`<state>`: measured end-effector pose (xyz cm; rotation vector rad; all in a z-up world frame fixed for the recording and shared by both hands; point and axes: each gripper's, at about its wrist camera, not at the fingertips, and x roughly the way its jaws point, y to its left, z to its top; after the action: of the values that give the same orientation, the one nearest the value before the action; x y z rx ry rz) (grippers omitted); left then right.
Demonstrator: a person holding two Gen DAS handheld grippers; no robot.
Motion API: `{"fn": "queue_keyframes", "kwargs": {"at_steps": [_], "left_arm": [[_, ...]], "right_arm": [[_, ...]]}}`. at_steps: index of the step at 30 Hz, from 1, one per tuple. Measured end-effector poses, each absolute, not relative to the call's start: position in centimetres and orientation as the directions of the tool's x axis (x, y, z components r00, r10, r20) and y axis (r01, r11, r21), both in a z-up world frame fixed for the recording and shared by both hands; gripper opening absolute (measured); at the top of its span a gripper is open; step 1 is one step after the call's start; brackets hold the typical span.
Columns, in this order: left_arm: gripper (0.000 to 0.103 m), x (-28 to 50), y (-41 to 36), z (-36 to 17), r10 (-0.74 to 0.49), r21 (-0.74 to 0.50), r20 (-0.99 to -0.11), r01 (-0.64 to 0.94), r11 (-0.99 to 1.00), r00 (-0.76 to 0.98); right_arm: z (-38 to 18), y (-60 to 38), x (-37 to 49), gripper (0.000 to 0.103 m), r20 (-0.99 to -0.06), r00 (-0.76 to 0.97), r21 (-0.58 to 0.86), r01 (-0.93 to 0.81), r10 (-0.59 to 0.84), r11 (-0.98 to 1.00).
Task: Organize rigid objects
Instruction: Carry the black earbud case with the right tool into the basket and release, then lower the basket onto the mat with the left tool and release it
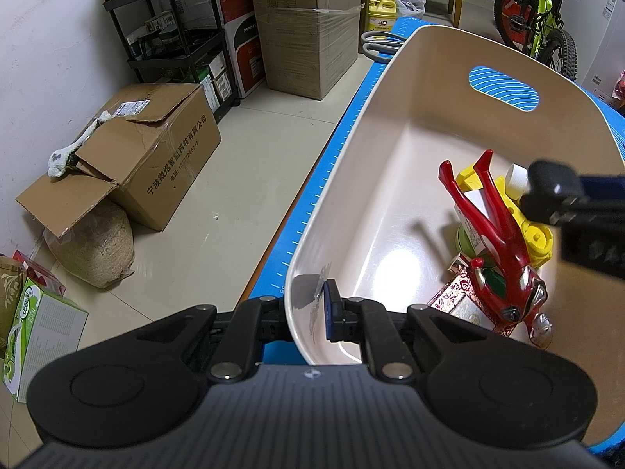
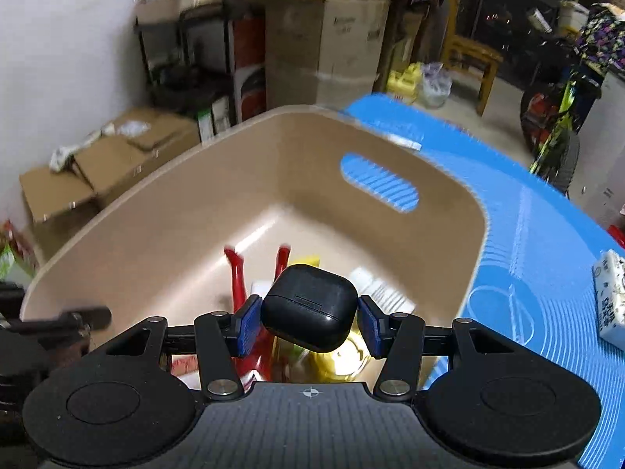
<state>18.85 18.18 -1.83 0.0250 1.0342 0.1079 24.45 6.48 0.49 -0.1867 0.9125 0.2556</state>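
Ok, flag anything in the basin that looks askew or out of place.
The red toy figure lies upside down in the beige basin, legs in the air and head at the near wall, propped on a yellow toy and small boxes. The heap crowds one corner. Nothing looks spilled or broken.

Behind the table we've got a proper storage corner: a torn-open cardboard box [image 1: 156, 148] on the floor with a knobbly white bone-shaped thing [image 1: 80, 144] lying across its flaps, and a tan sack [image 1: 93, 250] tucked under it. We can also spot a black shelf rack [image 1: 172, 35], tall stacked cartons [image 1: 308, 27], yellow jugs [image 1: 384, 9], a wooden chair [image 2: 474, 66] and a neon green bicycle [image 1: 547, 27].
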Motion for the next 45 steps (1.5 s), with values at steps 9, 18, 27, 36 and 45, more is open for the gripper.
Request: {"fn": "queue_keyframes", "kwargs": {"at_steps": [9, 18, 27, 36, 45], "left_arm": [[0.015, 18.7, 18.1, -1.9, 0.103, 0.071, -0.857, -0.081, 0.994, 0.506], [0.014, 18.5, 18.1, -1.7, 0.109, 0.073, -0.857, -0.091, 0.993, 0.504], [0.016, 17.1, 17.6, 0.8, 0.124, 0.077, -0.835, -0.11, 0.991, 0.535], [0.047, 14.7, 16.0, 3.6, 0.118, 0.077, -0.808, -0.095, 0.992, 0.577], [0.052, 11.5, 12.8, 6.6, 0.092, 0.087, -0.779, -0.038, 0.995, 0.621]], "right_arm": [[-0.9, 8.6, 24.6, 0.057, -0.826, 0.556, -0.129, -0.337, 0.087, 0.933], [0.4, 7.3, 23.2, 0.068, -0.795, 0.592, -0.071, -0.311, 0.134, 0.948], [4.3, 4.3, 20.6, 0.08, -0.749, 0.643, -0.001, -0.244, 0.161, 0.97], [6.8, 1.2, 16.6, 0.085, -0.729, 0.672, 0.013, -0.179, 0.131, 0.984], [8.3, -2.8, 12.0, 0.089, -0.72, 0.689, 0.025, -0.094, 0.083, 0.995]]}}
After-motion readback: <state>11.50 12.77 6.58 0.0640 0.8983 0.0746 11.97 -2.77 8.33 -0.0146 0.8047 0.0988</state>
